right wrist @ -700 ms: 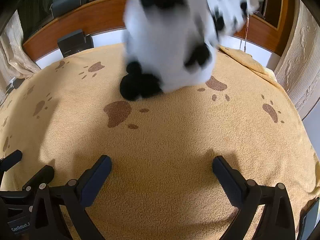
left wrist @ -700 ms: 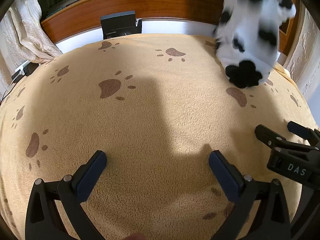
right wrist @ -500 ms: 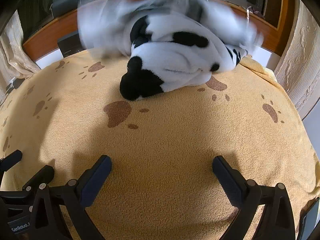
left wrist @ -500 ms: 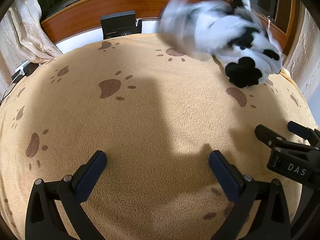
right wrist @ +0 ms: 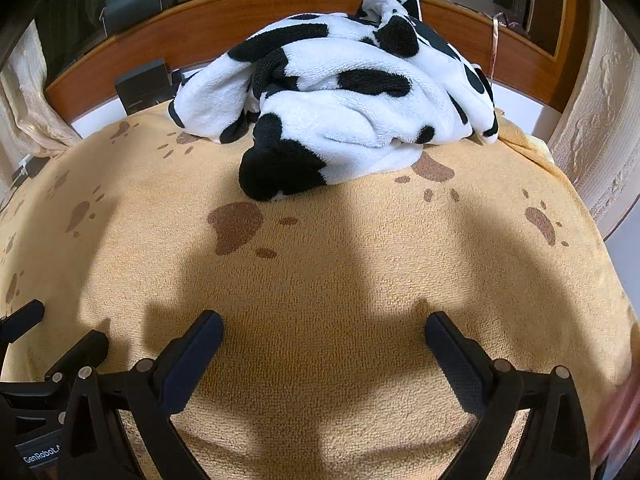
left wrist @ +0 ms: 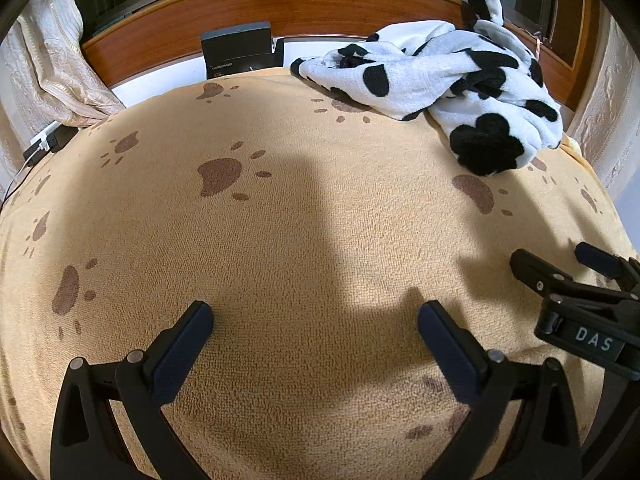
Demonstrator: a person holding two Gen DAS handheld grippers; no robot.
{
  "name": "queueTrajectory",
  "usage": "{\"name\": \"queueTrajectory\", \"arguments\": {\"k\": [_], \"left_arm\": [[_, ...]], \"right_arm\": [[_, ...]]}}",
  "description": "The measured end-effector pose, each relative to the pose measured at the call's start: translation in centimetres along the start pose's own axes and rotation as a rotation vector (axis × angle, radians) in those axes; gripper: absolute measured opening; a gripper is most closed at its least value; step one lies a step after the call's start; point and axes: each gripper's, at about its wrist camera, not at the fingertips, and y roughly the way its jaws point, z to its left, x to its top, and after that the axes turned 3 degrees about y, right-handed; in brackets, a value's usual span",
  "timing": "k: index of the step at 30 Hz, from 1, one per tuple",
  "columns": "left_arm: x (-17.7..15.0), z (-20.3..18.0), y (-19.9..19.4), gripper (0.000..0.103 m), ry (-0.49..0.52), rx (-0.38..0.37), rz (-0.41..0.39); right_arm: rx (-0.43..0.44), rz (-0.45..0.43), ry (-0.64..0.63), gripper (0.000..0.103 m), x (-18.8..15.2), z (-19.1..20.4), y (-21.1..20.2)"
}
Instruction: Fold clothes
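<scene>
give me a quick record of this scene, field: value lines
garment: cow-print fleece, crumpled in a heap, not yet folded
garment location: far end of the paw-print blanket, near the wooden headboard
left gripper: open, empty, low over the blanket
right gripper: open, empty, apart from the fleece
other item: black box at the far edge, left of the fleece
sides: beige curtain at far left

Black left claw (left wrist: 315, 314), dark-blue pads, silver screws, right claw (right wrist: 323, 324) alike
</scene>
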Motion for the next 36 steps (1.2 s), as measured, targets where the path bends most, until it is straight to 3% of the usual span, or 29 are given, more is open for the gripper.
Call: {"name": "queueTrajectory", "arguments": {"k": [22,30,33,36], "left_arm": [[1.1,-0.4,-0.1,0.103,-0.05,0.047,0.001],[4.6,-1.9,-4.6,0.103,-0.018,0.147,-0.198],[6.5,-3.1,-6.7,0.103,-0.005,0.136,-0.273],[7.7,-4.9,-7.5,0.103,0.004,0.071,-0.309]], "right_arm": [[0.007,0.001,-0.003,0.103,0.0,-0.1,-0.2],[0.092,-0.016,0.017,0.103,-0.1,-1.3,-0.8],[0.116,-0.024,0.033,0.103,-0.2,-2.1,-0.9],[0.079,-0.04,0.059,0.103,-0.1,-3.1,-1.2]]}}
